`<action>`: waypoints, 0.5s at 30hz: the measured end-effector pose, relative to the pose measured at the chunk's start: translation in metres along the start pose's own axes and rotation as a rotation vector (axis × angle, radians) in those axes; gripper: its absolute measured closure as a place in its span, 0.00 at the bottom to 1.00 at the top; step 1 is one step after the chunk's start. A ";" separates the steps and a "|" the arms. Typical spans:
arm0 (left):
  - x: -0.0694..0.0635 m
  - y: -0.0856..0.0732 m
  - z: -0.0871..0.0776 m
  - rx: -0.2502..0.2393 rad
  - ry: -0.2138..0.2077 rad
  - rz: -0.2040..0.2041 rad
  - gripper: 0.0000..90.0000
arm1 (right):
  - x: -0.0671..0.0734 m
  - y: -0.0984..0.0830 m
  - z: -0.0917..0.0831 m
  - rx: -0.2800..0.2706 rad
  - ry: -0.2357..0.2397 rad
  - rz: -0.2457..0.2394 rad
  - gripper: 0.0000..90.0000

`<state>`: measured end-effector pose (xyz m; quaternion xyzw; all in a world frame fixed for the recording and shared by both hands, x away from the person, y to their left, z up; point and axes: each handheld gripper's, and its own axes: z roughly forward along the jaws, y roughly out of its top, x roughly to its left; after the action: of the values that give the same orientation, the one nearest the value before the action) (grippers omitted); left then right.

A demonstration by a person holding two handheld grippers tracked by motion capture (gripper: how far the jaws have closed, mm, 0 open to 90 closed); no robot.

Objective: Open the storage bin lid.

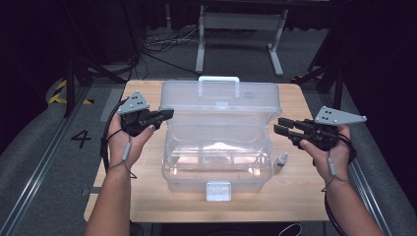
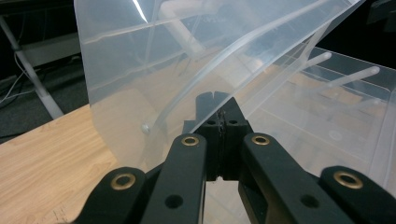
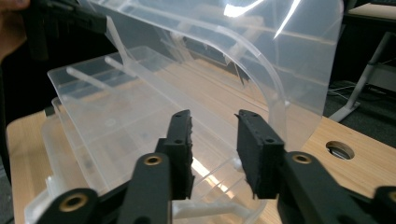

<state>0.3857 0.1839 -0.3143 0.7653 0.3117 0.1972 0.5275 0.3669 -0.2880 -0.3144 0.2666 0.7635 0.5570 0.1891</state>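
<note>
The person's forearms come in from the bottom of the high view, one hand at each side of a clear box (image 1: 216, 162) that stands in the middle of the tabletop (image 1: 295, 196). The box is open: its lid (image 1: 221, 101) stands up at the far side, with a white handle (image 1: 219, 81) on top, and a white latch (image 1: 218, 191) sits on the near wall.

The left gripper (image 1: 167, 114) is at the lid's left edge. In the left gripper view its jaws are together, and the lid's rim runs right at their tips (image 2: 215, 100); whether the rim is pinched between them I cannot tell. The left hand (image 1: 129, 140) holds the tool level, pointing inward toward the box.

The right gripper (image 1: 279, 125) is just beside the lid's right edge. In the right gripper view its jaws stand apart, with nothing pressed between the pads (image 3: 182, 140); the curved end of the lid (image 3: 280, 93) lies just past them. The right hand (image 1: 327, 152) also points its tool inward.

A small dropper bottle (image 1: 280, 162) stands on the tabletop, just beside the box's right wall, near the right hand. A round hole (image 3: 339, 150) in the tabletop shows in the right gripper view.
</note>
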 end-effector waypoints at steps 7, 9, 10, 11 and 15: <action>0.001 0.000 0.001 -0.006 -0.003 -0.004 0.99 | 0.002 0.001 -0.005 -0.010 -0.123 0.004 0.58; 0.001 0.000 0.001 -0.005 -0.003 -0.002 0.99 | 0.002 0.002 -0.005 -0.008 -0.153 0.004 0.57; 0.001 0.000 0.000 -0.003 -0.003 -0.002 0.99 | 0.002 0.002 -0.004 -0.008 -0.171 0.006 0.56; 0.000 0.000 0.000 -0.004 -0.005 -0.004 0.99 | 0.002 0.002 -0.003 -0.006 -0.194 0.007 0.54; 0.000 0.000 0.000 -0.005 -0.006 -0.005 0.99 | -0.001 0.003 0.007 -0.006 -0.223 0.012 0.50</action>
<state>0.3857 0.1840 -0.3141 0.7638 0.3116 0.1942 0.5309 0.3721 -0.2831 -0.3136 0.3310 0.7343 0.5274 0.2706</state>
